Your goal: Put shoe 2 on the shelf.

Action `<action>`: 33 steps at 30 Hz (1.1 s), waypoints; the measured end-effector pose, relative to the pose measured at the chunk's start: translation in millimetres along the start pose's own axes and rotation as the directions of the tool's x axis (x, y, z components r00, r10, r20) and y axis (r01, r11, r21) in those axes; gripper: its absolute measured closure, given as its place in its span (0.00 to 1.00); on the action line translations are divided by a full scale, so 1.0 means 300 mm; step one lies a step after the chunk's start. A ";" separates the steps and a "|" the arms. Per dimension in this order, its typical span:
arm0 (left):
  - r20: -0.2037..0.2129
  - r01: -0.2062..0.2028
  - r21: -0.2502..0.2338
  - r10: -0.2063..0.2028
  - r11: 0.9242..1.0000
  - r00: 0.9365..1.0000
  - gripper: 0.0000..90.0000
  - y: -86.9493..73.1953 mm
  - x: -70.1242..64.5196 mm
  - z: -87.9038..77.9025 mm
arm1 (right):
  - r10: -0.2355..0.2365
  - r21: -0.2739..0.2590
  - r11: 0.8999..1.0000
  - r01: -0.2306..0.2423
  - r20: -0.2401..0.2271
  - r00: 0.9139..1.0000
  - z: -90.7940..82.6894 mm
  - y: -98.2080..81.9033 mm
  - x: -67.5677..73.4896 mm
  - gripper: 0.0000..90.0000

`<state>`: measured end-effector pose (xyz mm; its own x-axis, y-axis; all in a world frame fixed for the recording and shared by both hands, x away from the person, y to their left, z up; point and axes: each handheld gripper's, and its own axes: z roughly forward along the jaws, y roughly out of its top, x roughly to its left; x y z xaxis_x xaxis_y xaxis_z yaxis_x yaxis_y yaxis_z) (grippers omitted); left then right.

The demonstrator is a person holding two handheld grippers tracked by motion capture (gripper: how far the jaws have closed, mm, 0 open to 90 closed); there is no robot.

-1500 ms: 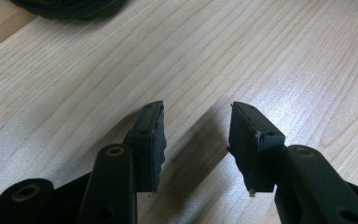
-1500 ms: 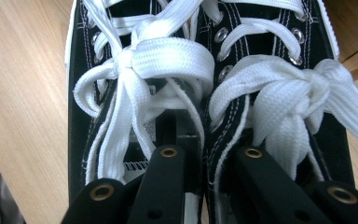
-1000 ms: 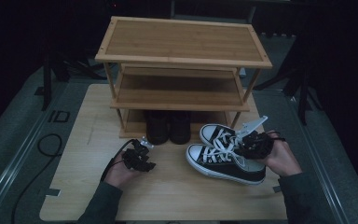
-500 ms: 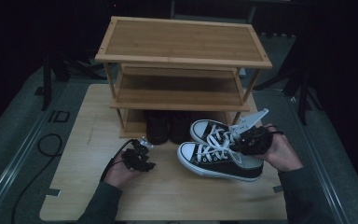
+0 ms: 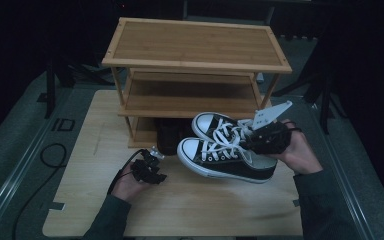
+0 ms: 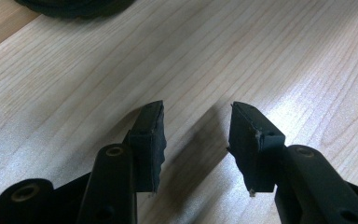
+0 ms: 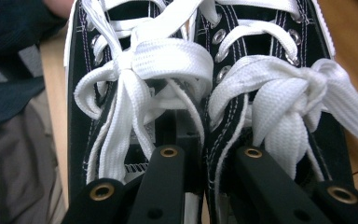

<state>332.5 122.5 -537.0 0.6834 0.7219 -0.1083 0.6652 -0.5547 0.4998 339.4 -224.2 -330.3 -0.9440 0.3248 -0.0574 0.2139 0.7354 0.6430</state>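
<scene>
Pale wood tabletop [image 5: 190,210], dark room. Right gripper [image 5: 260,137] jaws pinching black-and-white canvas sneaker pair [image 5: 225,150] by inner collars, lifted just beside the bamboo three-tier shoe rack [image 5: 195,60]; shelving not done. Left gripper [image 5: 147,167] jaws spread, idle.

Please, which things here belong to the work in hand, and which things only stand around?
Part of the work:
- pair of black-and-white sneakers, pinched together by the inner collars
- right gripper, shut on them
- wooden shoe rack

Only standing around:
- dark shoes on the bottom shelf
- left gripper, open, nothing between its jaws
- wooden board
</scene>
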 end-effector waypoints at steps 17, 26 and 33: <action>-0.005 -0.008 0.006 0.008 1.000 1.000 0.62 -0.001 0.005 -0.002 | 0.200 -0.059 0.979 -0.193 0.148 0.969 0.068 0.152 -0.139 0.95; -0.003 -0.012 0.009 0.012 1.000 1.000 0.62 -0.003 0.009 -0.004 | 0.312 -0.095 0.950 -0.298 0.244 0.918 0.138 0.216 -0.179 0.95; -0.003 -0.009 0.007 0.010 1.000 1.000 0.62 -0.004 0.010 -0.004 | 0.346 -0.118 0.938 -0.325 0.334 0.877 0.169 0.263 -0.178 0.95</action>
<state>333.4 125.8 -536.8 0.6887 0.7180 -0.1006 0.6609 -0.5646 0.4944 419.4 -153.5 -315.2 -0.6700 0.7377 -0.0830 0.4779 0.5142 0.7122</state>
